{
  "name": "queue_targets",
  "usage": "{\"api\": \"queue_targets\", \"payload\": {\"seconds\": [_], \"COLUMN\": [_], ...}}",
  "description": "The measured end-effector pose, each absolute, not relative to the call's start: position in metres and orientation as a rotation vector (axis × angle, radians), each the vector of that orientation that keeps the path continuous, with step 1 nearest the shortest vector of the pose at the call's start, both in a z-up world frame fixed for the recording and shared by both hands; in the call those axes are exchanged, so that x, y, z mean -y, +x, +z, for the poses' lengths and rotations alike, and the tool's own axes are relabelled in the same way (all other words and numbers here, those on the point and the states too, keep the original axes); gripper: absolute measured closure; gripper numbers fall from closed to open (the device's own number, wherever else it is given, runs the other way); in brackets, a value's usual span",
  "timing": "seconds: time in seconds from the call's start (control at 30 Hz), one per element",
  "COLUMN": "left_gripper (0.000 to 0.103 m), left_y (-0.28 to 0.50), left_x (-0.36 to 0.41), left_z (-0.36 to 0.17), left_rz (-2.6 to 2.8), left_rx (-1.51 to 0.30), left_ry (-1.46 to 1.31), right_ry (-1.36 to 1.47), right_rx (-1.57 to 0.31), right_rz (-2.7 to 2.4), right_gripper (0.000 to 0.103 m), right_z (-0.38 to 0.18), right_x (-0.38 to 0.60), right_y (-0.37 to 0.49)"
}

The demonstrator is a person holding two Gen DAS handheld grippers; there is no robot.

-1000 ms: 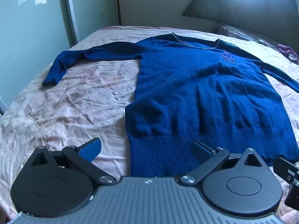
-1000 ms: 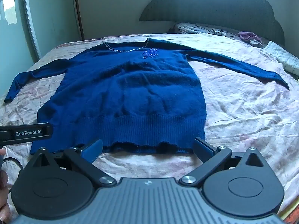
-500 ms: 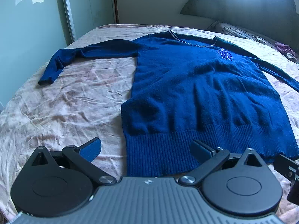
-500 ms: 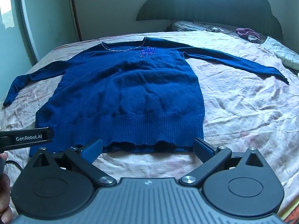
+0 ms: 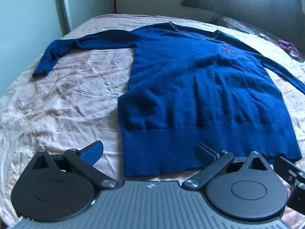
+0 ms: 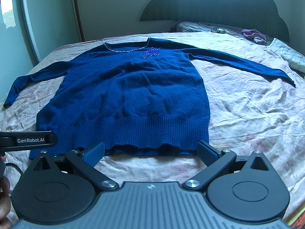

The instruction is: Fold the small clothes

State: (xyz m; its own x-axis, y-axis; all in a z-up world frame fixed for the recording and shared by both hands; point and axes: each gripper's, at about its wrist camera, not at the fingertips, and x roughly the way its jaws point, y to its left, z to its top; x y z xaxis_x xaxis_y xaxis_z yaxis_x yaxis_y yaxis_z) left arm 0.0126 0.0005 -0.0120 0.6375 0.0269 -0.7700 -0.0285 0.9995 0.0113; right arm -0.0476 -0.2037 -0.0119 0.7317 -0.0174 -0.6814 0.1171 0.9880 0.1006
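A dark blue knit sweater (image 5: 192, 87) (image 6: 133, 95) lies flat and face up on the bed, both sleeves spread out, with a beaded neckline and a beaded flower on the chest. Its ribbed hem (image 6: 133, 133) faces me. My left gripper (image 5: 148, 151) is open just above the hem's left corner, nothing between its fingers. My right gripper (image 6: 150, 152) is open over the sheet just short of the hem's right half, holding nothing. The left gripper's finger (image 6: 28, 140) shows at the left edge of the right wrist view.
A wrinkled pink sheet (image 5: 57, 103) (image 6: 257, 114) covers the bed. Along the far edge are a dark headboard (image 6: 209, 9), a pillow, and a purple cloth (image 6: 253, 34). White fabric (image 6: 289, 55) lies at the right edge. A wall and a door frame (image 5: 64, 5) stand to the left.
Both grippers have edged forward and lower toward the hem; the sweater looks larger in both views. The sweater itself has not moved. Both grippers stay open.
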Motion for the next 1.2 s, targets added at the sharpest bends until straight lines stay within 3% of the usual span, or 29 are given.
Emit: {"api": "queue_targets", "payload": {"seconds": [1.2], "left_gripper": [0.0], "left_y": [0.0105], "left_x": [0.0089], "left_z": [-0.0167], "left_rz": [0.036], "left_rx": [-0.875], "left_ry": [0.038], "right_ry": [0.152], "right_rx": [-0.765], "right_rz": [-0.07], "right_gripper": [0.0], "right_z": [-0.0211], "right_x": [0.2062], "right_y": [-0.0453]}}
